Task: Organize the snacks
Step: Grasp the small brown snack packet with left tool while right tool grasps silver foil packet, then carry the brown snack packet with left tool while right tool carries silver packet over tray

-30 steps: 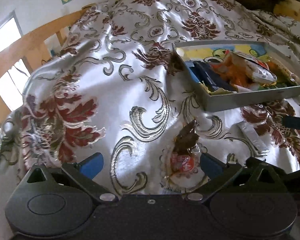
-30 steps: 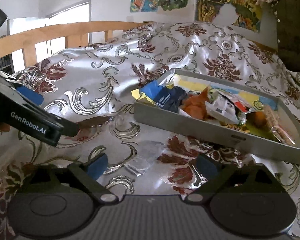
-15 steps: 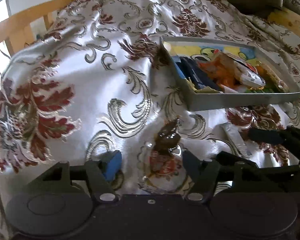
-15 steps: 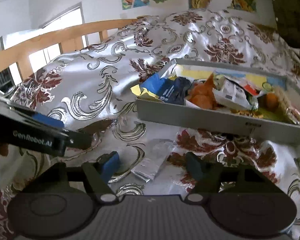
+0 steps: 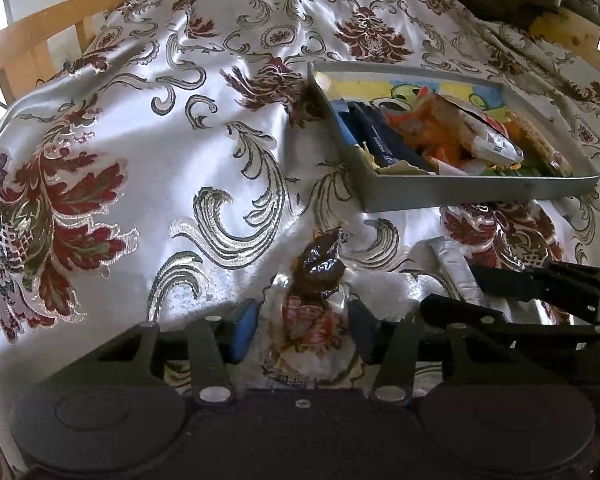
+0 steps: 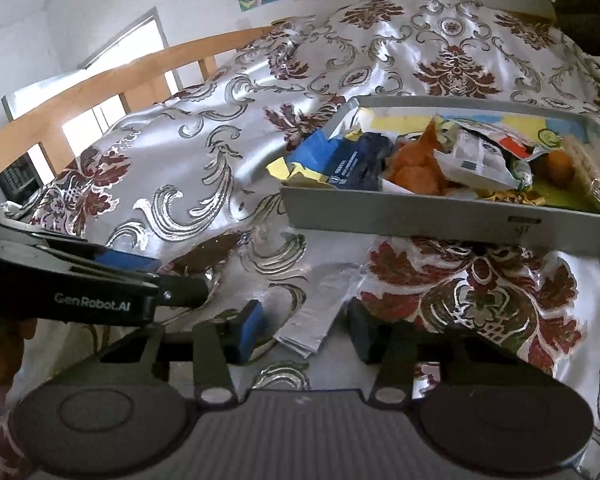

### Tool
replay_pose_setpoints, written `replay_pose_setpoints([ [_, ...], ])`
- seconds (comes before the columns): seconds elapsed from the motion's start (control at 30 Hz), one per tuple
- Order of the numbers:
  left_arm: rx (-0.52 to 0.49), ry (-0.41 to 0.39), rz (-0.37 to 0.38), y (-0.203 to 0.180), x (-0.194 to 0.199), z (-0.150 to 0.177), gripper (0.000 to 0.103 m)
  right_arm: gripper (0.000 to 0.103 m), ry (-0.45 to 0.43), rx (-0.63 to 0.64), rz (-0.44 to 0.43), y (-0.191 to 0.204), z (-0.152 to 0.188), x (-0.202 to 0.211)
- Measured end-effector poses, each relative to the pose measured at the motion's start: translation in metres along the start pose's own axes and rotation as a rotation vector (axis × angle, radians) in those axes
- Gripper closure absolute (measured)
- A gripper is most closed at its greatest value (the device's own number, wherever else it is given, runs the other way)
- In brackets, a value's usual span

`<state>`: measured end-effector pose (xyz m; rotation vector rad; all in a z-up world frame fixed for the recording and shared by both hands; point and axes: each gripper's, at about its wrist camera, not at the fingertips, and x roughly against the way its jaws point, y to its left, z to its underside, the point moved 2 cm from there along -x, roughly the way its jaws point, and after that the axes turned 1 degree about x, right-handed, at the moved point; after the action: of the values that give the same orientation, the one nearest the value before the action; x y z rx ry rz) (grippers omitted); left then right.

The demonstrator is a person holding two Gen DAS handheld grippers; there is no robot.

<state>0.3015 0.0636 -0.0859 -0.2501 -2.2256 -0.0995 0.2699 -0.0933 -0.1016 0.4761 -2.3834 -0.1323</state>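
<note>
A brown-and-red wrapped snack (image 5: 316, 276) lies on the patterned bedspread, between the blue pads of my left gripper (image 5: 302, 328). Its jaws are closing and the pads stand just beside the clear wrapper. A flat silver packet (image 6: 320, 312) lies between the pads of my right gripper (image 6: 306, 330). Those jaws are closing too, with a gap still on both sides. The silver packet (image 5: 454, 268) also shows in the left wrist view, beside the right gripper's black fingers (image 5: 520, 280). The grey tray (image 6: 420, 220) beyond holds several snack packs.
The tray's near wall (image 5: 460, 196) stands just behind both packets. A wooden bed rail (image 6: 120, 76) runs along the far left, with a window behind it. Posters hang on the wall. A person's hand (image 6: 0, 352) holds the left gripper at the lower left.
Both grippers' jaws have narrowed from wide apart to close around their packets. Both wrist views have tipped slightly downward, and the two grippers now sit side by side.
</note>
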Motion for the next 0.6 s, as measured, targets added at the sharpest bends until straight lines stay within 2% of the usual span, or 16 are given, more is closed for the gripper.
replay_pose_setpoints([
  [0.13, -0.001, 0.004, -0.018, -0.003, 0.003, 0.001, 0.053, 0.068, 0.008, 0.017, 0.003, 0.003, 0.001, 0.004],
  [0.3, 0.025, -0.004, -0.022, -0.005, 0.008, 0.002, 0.054, 0.076, 0.02, 0.091, 0.027, 0.01, 0.005, 0.012],
  [0.43, 0.045, -0.015, -0.01, -0.009, 0.015, 0.004, 0.054, 0.078, 0.036, 0.142, 0.045, 0.015, 0.011, 0.021],
  [0.6, 0.036, -0.015, -0.005, -0.019, 0.025, 0.012, 0.055, 0.079, 0.065, 0.14, 0.044, 0.011, 0.019, 0.035],
])
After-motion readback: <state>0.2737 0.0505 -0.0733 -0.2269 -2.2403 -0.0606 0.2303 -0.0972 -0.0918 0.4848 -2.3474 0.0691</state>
